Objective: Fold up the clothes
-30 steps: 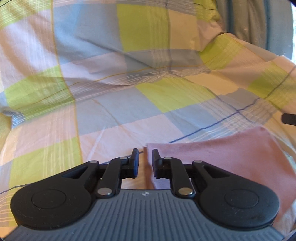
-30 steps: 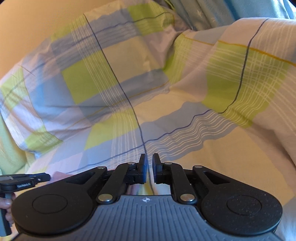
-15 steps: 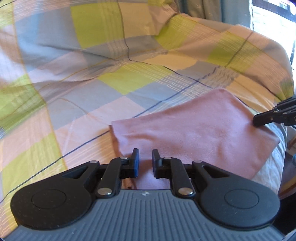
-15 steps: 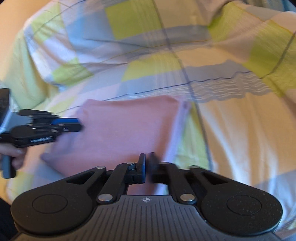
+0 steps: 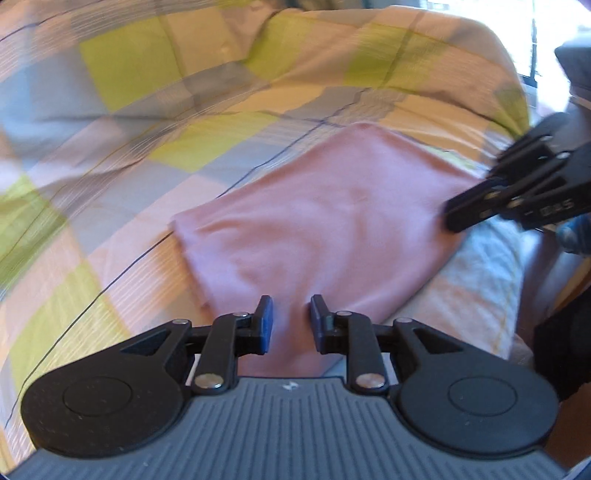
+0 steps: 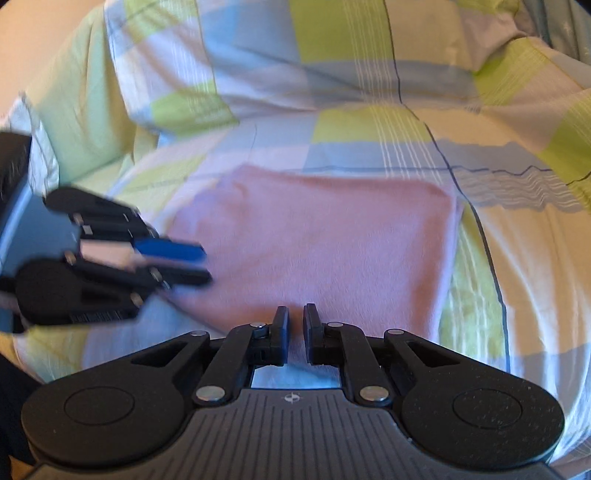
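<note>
A pink folded cloth (image 5: 325, 229) lies flat on the checked bedspread (image 5: 129, 184); it also shows in the right wrist view (image 6: 325, 243). My left gripper (image 5: 290, 310) is open with a small gap, above the cloth's near edge, empty. It shows from the side in the right wrist view (image 6: 199, 262) at the cloth's left edge. My right gripper (image 6: 295, 321) is nearly closed, a narrow gap between its pads, above the cloth's near edge, holding nothing. It appears in the left wrist view (image 5: 458, 218) at the cloth's right edge.
The bedspread (image 6: 369, 92) in yellow, green, blue and peach squares covers the whole bed and rises in folds at the back. The bed's edge (image 5: 517, 295) drops off on the right in the left wrist view. A window (image 5: 546, 33) is at the far right.
Both grippers have pulled back from the cloth, so the whole pink fold has come into view. The left gripper has opened a little. The right gripper has parted slightly.
</note>
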Demonstrator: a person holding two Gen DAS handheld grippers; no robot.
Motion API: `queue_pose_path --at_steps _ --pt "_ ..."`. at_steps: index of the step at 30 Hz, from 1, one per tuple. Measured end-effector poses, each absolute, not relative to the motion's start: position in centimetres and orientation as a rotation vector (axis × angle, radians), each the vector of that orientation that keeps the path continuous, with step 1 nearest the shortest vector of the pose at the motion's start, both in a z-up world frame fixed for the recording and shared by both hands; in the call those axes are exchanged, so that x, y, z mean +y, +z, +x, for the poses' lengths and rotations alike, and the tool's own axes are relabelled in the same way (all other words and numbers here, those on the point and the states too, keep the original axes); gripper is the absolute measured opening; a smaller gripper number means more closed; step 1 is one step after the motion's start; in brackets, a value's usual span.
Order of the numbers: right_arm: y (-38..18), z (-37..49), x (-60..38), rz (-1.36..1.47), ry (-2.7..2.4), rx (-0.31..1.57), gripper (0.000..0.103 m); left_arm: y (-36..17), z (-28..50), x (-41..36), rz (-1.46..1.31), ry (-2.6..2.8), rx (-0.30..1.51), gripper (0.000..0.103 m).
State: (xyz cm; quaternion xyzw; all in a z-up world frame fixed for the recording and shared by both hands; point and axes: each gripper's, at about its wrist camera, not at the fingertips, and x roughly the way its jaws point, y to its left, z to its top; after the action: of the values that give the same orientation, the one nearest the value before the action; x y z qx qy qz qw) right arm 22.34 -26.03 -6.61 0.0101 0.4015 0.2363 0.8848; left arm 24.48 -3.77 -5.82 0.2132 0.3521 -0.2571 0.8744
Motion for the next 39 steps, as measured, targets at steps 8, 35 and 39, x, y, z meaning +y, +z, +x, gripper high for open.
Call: queue_pose_path --at_steps 8,35,39 --pt "-5.3 20.9 -28.2 0.123 0.444 0.739 0.016 -4.2 23.6 -4.0 0.307 -0.576 0.726 0.017" --pt "-4.4 21.5 -27.2 0.164 0.404 0.698 0.019 -4.6 26.4 -6.6 0.317 -0.539 0.679 0.011" --pt "-6.5 22.2 -26.8 0.115 0.416 0.789 0.018 -6.1 27.2 -5.8 0.358 -0.518 0.707 0.015"
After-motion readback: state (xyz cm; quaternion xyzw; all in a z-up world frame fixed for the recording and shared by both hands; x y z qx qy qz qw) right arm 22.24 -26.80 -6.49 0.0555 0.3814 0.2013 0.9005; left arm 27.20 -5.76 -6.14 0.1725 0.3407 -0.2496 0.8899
